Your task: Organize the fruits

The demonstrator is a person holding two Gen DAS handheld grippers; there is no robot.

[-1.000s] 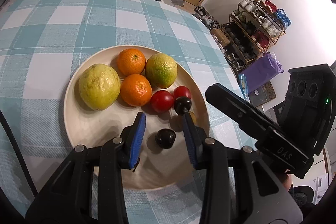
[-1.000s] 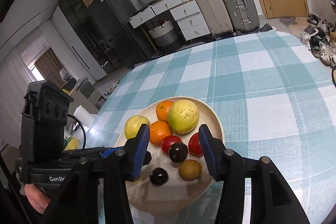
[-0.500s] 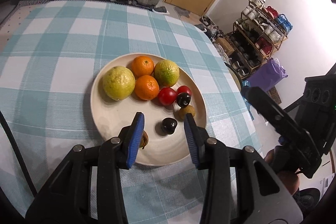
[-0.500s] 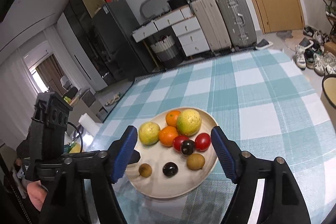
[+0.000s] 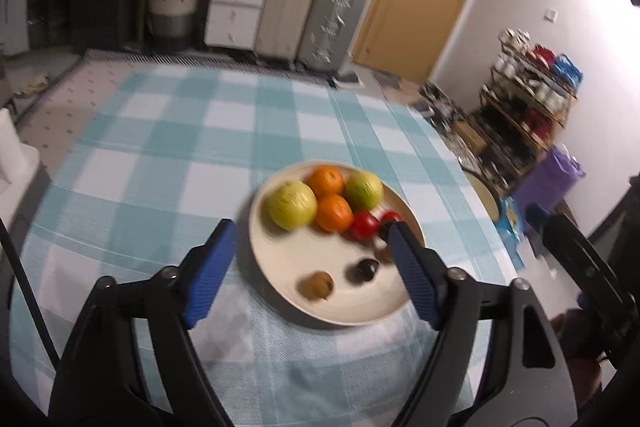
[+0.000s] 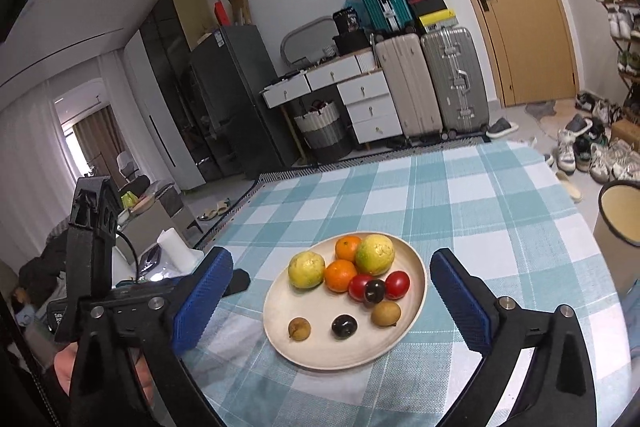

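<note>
Both grippers hang back over the near edge of the checked tablecloth (image 6: 460, 195), nothing in either. Left gripper (image 5: 314, 267) has its blue fingers spread wide, right gripper (image 6: 332, 301) same, wide apart w/ the plate (image 6: 280, 307) framed between them.

All the fruit sits on that plate, sorted by kind afaict: two yellow-green big ones (image 6: 306, 269) flank two oranges (image 6: 340, 275) at the far rim, touching. In front, two red tomatoes (image 6: 397, 283) w/ a dark plum (image 6: 374, 291) wedged between. Nearer row is loose: brown longan (image 6: 299, 327), second dark plum (image 6: 344, 325), another longan (image 6: 385, 313), all apart from each other.

Prob the big stuff is packed at the back so it doesn't roll, small ones in front. Looks about done; pairing up the plums and longans may be what's left
</note>
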